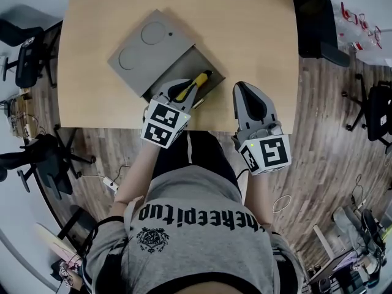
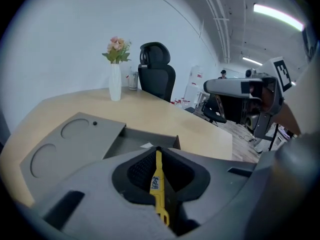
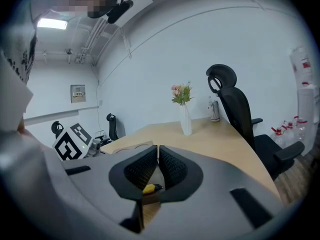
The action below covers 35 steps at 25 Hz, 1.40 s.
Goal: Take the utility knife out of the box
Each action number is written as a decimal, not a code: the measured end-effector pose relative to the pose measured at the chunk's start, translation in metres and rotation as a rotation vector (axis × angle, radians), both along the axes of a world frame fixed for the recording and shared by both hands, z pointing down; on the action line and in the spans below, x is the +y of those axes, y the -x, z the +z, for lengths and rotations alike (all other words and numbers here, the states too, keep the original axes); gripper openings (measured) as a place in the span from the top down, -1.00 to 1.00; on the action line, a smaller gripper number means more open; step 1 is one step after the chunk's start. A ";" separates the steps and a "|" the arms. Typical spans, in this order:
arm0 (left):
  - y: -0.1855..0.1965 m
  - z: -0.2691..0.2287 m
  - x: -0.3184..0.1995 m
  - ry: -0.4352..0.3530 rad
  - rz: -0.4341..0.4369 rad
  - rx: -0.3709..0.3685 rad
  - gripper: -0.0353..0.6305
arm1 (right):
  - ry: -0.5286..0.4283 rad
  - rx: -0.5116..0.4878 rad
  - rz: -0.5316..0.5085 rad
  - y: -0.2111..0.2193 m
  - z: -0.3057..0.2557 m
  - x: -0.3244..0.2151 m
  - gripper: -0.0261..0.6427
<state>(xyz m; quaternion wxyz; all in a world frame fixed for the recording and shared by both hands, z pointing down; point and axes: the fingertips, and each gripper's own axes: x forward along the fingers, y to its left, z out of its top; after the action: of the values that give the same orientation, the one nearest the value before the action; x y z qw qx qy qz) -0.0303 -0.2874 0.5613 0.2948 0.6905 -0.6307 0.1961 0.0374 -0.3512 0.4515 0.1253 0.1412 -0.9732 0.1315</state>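
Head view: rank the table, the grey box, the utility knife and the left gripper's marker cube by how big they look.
1. table
2. grey box
3. marker cube on the left gripper; it is nearer the camera, so it looks bigger than it really is
4. utility knife, partly hidden in that gripper's jaws

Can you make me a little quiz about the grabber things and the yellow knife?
1. Which gripper is shut on the yellow utility knife? A) the left gripper B) the other one C) neither
2. True or false: the right gripper has its jaws together and holds nothing.
3. Fill in: the white vase on the table holds ____.

Key: 1 A; 2 true; 3 flowers.
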 end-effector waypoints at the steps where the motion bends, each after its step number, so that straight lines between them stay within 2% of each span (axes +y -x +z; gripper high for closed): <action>1: 0.000 0.005 0.000 0.018 0.003 0.001 0.83 | 0.001 0.001 0.001 0.000 0.000 -0.001 0.90; 3: 0.000 0.013 0.000 0.054 0.017 -0.004 0.82 | 0.004 0.002 0.004 -0.001 0.001 -0.003 0.90; 5: -0.002 0.021 0.000 0.086 0.032 0.005 0.61 | 0.007 0.004 0.005 -0.002 0.002 -0.004 0.90; 6: -0.003 0.026 0.000 0.099 0.036 0.013 0.59 | 0.008 0.005 0.005 -0.003 0.003 -0.005 0.90; 18: -0.011 0.063 0.003 0.234 0.086 0.009 0.46 | 0.021 0.013 0.007 -0.006 0.008 -0.013 0.90; 24: -0.008 0.068 0.004 0.245 0.082 -0.046 0.46 | 0.027 0.011 0.008 -0.006 0.010 -0.017 0.90; 35: -0.003 0.069 0.002 0.243 0.044 -0.045 0.49 | 0.027 -0.001 -0.002 -0.002 0.009 -0.017 0.90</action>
<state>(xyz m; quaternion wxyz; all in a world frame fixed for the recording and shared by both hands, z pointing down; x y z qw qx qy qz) -0.0271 -0.2855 0.6299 0.3577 0.6587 -0.5934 0.2932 0.0399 -0.3678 0.4605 0.1271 0.1382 -0.9715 0.1447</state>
